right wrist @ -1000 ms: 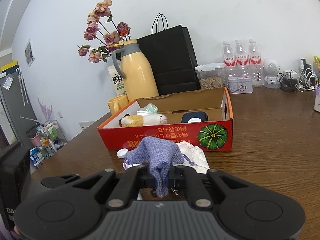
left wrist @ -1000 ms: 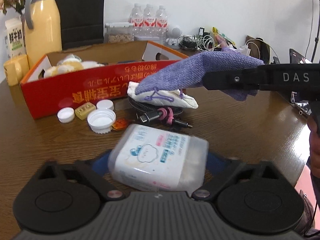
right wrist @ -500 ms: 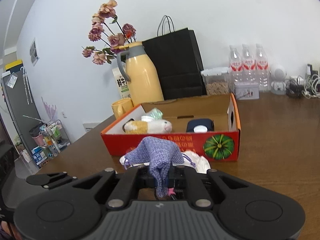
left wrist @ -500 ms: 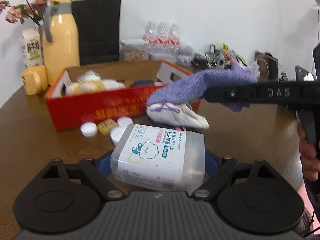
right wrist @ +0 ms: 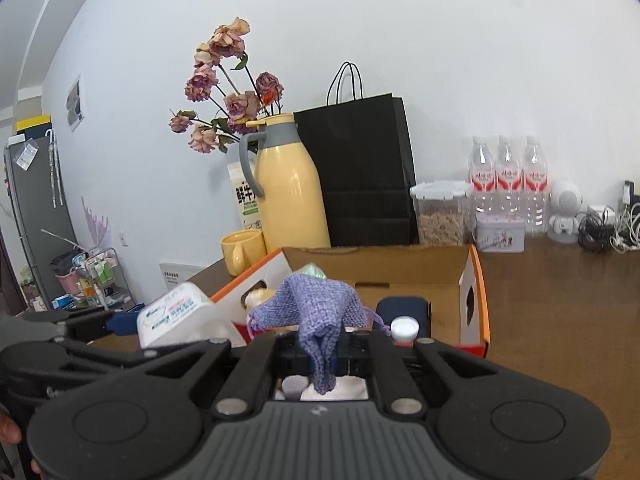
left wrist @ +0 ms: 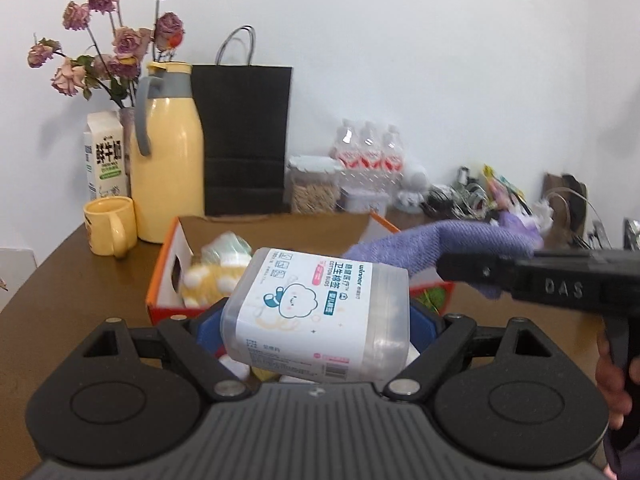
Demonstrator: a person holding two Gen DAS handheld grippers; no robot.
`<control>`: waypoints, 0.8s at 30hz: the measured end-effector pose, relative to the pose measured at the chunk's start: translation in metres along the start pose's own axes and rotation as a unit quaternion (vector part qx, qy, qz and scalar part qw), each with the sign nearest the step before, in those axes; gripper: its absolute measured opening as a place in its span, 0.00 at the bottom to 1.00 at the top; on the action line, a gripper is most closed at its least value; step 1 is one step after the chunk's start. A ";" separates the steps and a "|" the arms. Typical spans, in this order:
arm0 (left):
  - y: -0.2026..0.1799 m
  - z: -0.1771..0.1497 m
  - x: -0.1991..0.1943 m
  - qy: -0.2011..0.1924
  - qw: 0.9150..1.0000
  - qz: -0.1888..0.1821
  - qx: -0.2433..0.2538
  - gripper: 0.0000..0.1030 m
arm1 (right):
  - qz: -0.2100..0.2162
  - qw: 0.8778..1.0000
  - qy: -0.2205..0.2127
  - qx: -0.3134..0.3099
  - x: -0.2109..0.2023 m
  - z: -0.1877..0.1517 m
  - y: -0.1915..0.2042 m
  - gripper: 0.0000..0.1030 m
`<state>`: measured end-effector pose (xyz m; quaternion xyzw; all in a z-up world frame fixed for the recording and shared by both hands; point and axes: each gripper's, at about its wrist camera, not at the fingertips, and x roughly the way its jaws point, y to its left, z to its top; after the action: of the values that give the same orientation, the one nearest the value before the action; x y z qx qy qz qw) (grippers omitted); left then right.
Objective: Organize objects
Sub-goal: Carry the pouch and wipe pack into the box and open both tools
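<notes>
While both grippers are hanging above the near edge of the red cardboard box point(right wrist: 474, 296), each one is carrying something; left gripper point(left wrist: 320, 320) is standing wide, its blue pads clamping the two ends of a clear cotton bud box point(left wrist: 320, 308), which is sitting tilted in the air in front of the box's near wall; right gripper point(right wrist: 320, 354) is pinched narrow on a purple woven pouch point(right wrist: 316, 312), the cloth bunching above the jaws and a tail drooping below them; in the left wrist view the same pouch point(left wrist: 448, 240) is showing to the right of the cotton bud box, sticking out of the black right gripper point(left wrist: 444, 268), with a person's hand point(left wrist: 612, 380) gripping the handle at the right edge; inside the red box a yellow plush toy point(left wrist: 204, 280) is lying at the left, a dark blue case point(right wrist: 404, 308) and a white cap point(right wrist: 405, 326) sitting near the front wall toward the right; at the far side of the brown table point(right wrist: 560, 288) a yellow thermos point(right wrist: 290, 184), yellow mug point(right wrist: 242, 250), milk carton point(left wrist: 105, 160), black paper bag point(right wrist: 356, 168) and three water bottles point(right wrist: 506, 184) are standing along the wall; dried roses point(right wrist: 228, 96) are rising behind the thermos.
</notes>
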<state>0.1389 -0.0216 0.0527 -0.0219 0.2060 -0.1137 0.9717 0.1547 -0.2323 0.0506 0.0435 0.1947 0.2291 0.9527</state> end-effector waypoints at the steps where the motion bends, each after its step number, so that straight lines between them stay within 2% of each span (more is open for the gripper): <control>1: 0.002 0.004 0.005 -0.003 1.000 0.004 -0.003 0.85 | -0.002 1.000 -0.002 -0.003 0.004 0.003 -0.001 0.06; 14: 0.026 0.049 0.080 -0.037 0.996 0.057 -0.061 0.85 | -0.044 0.998 -0.050 -0.016 0.071 0.042 -0.012 0.06; 19: 0.029 0.054 0.115 -0.039 0.993 0.085 -0.078 0.86 | -0.069 0.995 -0.070 -0.015 0.104 0.042 -0.024 0.06; 21: 0.029 0.050 0.128 -0.036 0.992 0.099 -0.076 0.86 | -0.075 0.995 -0.068 -0.003 0.117 0.034 -0.032 0.06; 24: 0.029 0.042 0.144 -0.025 0.991 0.118 -0.058 0.86 | -0.079 0.996 -0.042 0.006 0.134 0.023 -0.045 0.06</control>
<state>0.2900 -0.0266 0.0315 -0.0570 0.1896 0.0146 0.9801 0.2923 -0.2116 0.0172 0.0432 0.1587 0.1496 0.9750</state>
